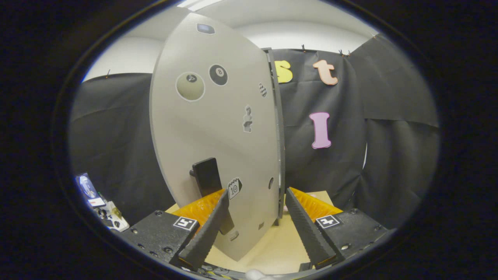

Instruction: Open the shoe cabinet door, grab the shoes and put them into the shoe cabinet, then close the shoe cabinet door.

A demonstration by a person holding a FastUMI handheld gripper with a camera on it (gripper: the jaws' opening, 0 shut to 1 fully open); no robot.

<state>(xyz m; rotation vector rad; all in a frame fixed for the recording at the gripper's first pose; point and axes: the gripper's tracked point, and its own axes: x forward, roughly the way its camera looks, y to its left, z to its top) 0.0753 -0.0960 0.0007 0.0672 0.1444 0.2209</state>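
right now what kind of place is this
Likely a staged recording booth, not a home: black cloth wall pinned up all round, a lone grey shoe cabinet door with stickers on a pale tabletop. The open tool straddles the door's lower edge.

Your gripper's (255, 198) fingers stood spread with the edge of the open shoe cabinet door (214, 128) between them, and that door hid the cabinet's inside from you, so you could not tell whether any shoes lay there. The left finger (210, 225) covered the lower end of the dark handle (206, 177). The stickers (218, 74) ahead were too small to make out, and the clutter (103, 208) far to the left was blurred.
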